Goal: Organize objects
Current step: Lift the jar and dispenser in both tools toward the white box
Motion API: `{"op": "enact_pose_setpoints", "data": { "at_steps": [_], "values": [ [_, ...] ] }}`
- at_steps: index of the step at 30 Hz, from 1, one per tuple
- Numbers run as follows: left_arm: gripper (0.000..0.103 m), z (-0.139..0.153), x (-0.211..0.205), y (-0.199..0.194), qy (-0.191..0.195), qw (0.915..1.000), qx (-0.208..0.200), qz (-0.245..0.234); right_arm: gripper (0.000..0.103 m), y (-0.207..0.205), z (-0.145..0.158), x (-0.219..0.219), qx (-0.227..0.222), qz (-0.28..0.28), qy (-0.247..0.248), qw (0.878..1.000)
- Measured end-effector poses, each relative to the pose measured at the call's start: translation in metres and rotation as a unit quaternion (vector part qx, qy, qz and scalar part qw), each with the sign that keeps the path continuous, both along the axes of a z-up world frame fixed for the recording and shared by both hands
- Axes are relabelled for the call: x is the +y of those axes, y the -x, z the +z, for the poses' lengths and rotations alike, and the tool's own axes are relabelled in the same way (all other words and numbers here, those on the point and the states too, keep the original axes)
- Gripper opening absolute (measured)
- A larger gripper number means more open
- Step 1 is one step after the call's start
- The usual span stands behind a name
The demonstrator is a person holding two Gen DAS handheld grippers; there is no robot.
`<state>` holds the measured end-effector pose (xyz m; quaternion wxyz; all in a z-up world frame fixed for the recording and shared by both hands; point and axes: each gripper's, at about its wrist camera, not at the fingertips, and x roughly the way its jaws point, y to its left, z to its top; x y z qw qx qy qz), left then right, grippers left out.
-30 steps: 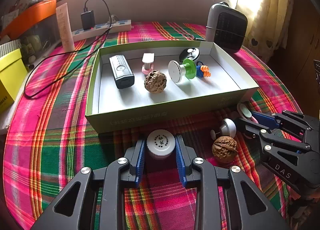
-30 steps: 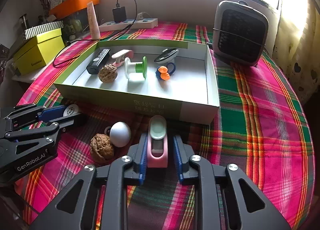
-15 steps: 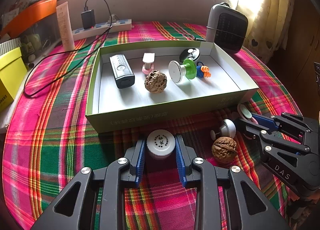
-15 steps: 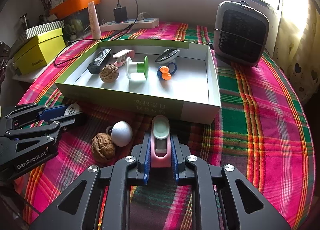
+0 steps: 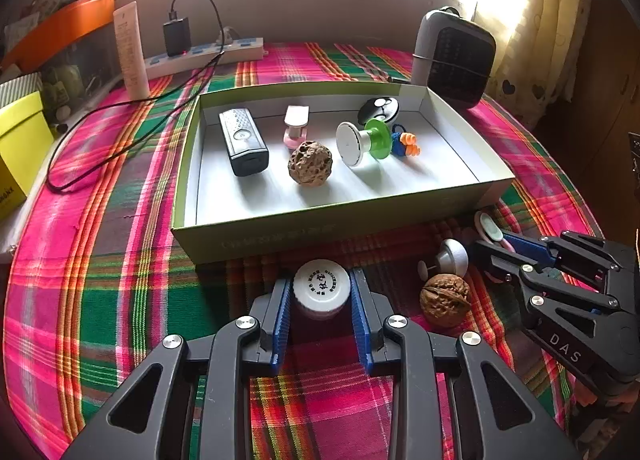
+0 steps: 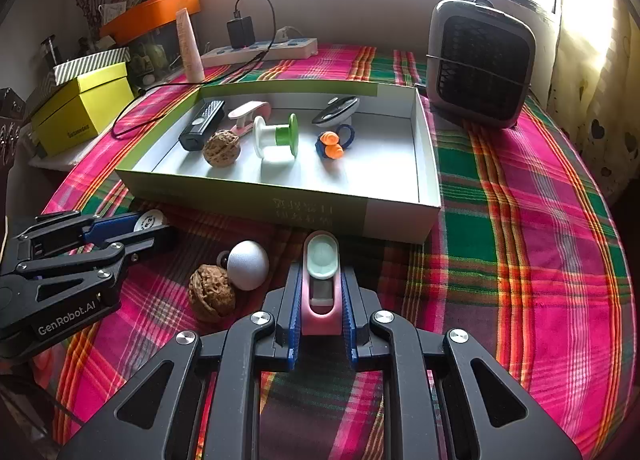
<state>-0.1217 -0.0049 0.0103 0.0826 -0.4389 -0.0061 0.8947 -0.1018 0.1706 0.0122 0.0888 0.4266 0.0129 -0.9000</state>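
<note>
The pink clip (image 6: 321, 292) lies on the plaid cloth just before the near wall of the green box (image 6: 280, 216), its long axis pointing straight at that wall and in line with the fingers of the right gripper (image 6: 320, 292), whose blue pads are pressed against its two long sides: those jaws have just been closing and now grip it, its pale rounded end sticking out ahead of the fingertips toward the box. The right hand is plainly the nearer one for this piece; to bring it into the box it would, I judge, have to rise over the wall first. The left gripper (image 5: 321, 294), also just before the box's near wall but further left along it, has its pads touching the sides of a small white-capped bottle (image 5: 321, 288) that stands upright, so it grips that. Between the two grippers, near the box wall, sit a loose walnut (image 5: 445, 300) and a silver knob (image 5: 452, 256), touching or nearly so. As for writing, the bottle cap bears small dark characters in a ring, too fine to read; the right gripper's body shows "DAS" in the left view, the left gripper's body shows "GenRobot.AI" in the right view, and the box's near wall carries faint lettering I cannot make out.
</note>
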Motion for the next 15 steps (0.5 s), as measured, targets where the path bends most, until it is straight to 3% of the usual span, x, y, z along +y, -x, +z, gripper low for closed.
{"op": "enact_pose_setpoints", "data": {
  "at_steps": [15],
  "values": [
    [0.026, 0.0074, 0.0016, -0.0053, -0.005, 0.9999, 0.011, 0.000, 0.018, -0.0056, 0.0046, -0.0005, 0.007, 0.000, 0.006, 1.000]
  ]
}}
